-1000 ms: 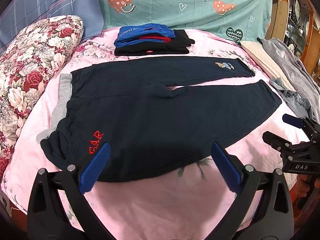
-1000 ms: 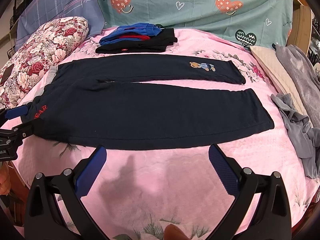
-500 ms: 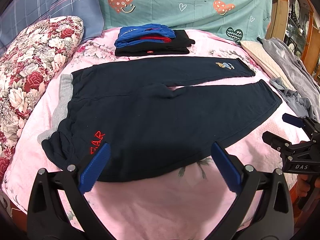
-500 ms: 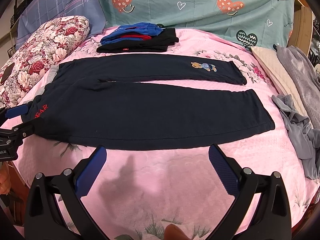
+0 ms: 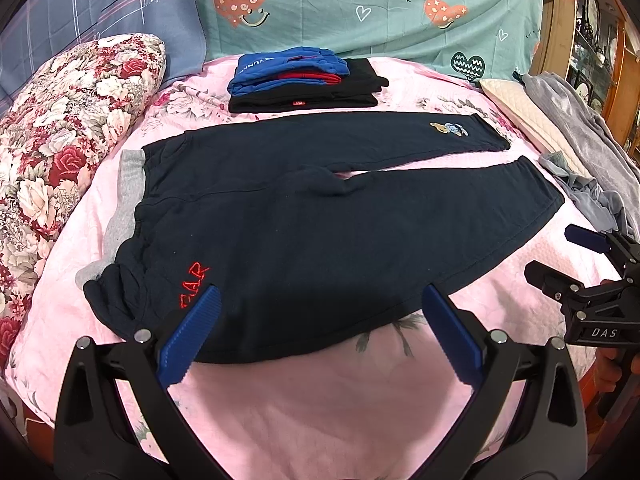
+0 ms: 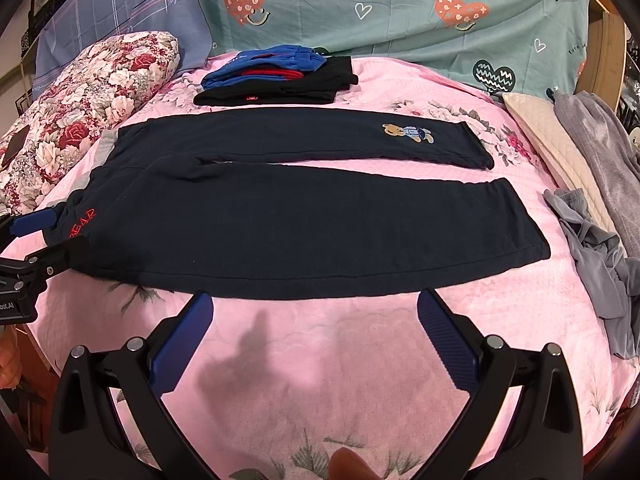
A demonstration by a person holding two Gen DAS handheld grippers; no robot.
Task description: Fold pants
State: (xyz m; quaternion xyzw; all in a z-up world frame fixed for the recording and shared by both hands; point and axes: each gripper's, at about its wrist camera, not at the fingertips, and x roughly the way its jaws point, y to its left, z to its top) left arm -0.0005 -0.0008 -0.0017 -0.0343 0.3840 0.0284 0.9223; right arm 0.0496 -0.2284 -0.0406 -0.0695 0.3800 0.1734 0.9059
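Observation:
Dark navy pants (image 5: 320,220) lie spread flat on the pink bed, waistband to the left, both legs running right; they also show in the right wrist view (image 6: 304,216). Red "BEAR" lettering sits near the waist and a bear patch on the far leg. My left gripper (image 5: 320,320) is open and empty over the near waist edge. My right gripper (image 6: 314,320) is open and empty just in front of the near leg's hem side. Each gripper shows in the other's view, the right gripper (image 5: 560,256) and the left gripper (image 6: 44,236).
A stack of folded blue, red and black clothes (image 5: 300,80) lies at the back. A floral pillow (image 5: 60,128) is on the left. Grey garments (image 6: 600,232) and a cream cushion (image 6: 556,152) lie on the right. Teal and blue bedding stands behind.

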